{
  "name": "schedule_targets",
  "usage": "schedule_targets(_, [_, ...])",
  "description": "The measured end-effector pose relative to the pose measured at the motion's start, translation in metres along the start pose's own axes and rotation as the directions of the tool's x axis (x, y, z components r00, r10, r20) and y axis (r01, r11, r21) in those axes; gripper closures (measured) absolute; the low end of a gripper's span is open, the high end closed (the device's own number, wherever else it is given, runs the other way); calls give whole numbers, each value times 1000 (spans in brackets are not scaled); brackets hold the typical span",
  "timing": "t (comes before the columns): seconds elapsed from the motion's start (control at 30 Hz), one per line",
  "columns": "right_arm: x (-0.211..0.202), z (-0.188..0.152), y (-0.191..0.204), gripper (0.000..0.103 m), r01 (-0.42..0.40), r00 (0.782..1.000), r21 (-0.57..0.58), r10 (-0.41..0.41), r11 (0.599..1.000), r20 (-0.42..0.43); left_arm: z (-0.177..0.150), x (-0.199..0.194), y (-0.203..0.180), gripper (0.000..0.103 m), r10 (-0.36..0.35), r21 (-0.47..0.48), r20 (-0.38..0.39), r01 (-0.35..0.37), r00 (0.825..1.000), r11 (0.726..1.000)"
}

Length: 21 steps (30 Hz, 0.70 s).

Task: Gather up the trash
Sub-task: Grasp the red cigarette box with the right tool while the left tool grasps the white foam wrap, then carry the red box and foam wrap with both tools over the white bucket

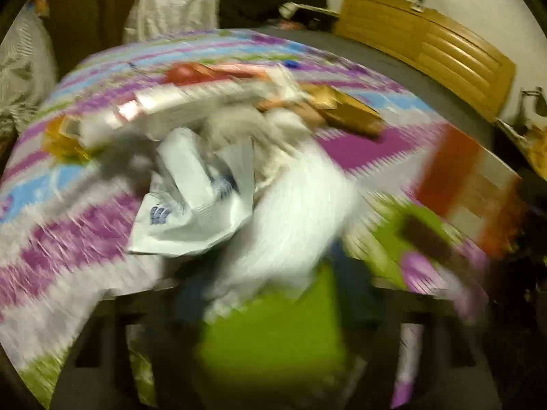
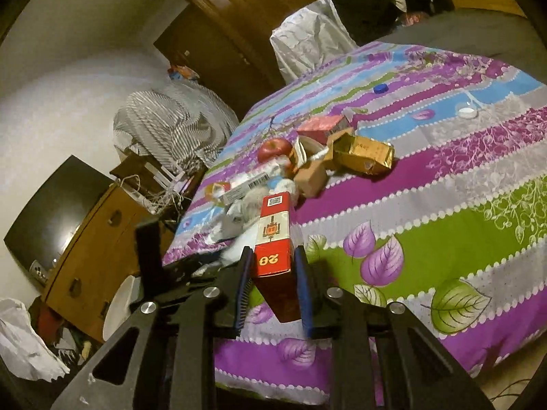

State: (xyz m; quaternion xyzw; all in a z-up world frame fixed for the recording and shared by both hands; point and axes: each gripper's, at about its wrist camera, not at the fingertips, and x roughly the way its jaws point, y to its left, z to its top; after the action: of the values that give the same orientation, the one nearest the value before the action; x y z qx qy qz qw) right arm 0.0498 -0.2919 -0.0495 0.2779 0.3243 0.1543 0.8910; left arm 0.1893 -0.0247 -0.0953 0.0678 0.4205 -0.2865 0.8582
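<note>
Trash lies heaped on the striped bedspread [image 2: 427, 177]: a gold carton [image 2: 364, 157], a pink box [image 2: 323, 126], a small brown box [image 2: 309, 177], an apple [image 2: 273, 148] and crumpled white wrappers [image 1: 195, 205]. We hold a red box [image 2: 275, 235] in the right gripper [image 2: 273, 270], its jaws clenched on the box's two sides, lifted just off the near end of the heap. The left gripper's view is badly smeared; we see white plastic [image 1: 290, 222] close in front of it, but cannot tell how its jaws stand. We judge the step in hand to be carrying off one piece. Next the box needs a bag or bin, and most of the heap, plus a blue cap [image 2: 380, 88] farther up the bed, is left to gather.
</note>
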Motion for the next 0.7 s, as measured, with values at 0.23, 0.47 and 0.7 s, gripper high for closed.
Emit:
schedule_targets(0.23, [-1, -17, 1, 77, 73, 997, -91, -76, 993, -32, -67, -59, -25, 58, -62, -114, 74, 70, 995, 991])
schedule_targets(0.47, [7, -37, 18, 77, 189, 981, -307, -195, 933, 9, -101, -110, -9, 56, 341, -235, 105, -310, 934, 921])
schedule_targets(0.7, [20, -35, -1, 70, 191, 980, -248, -199, 950, -6, -103, -96, 5, 38, 368, -236, 63, -345, 928, 908])
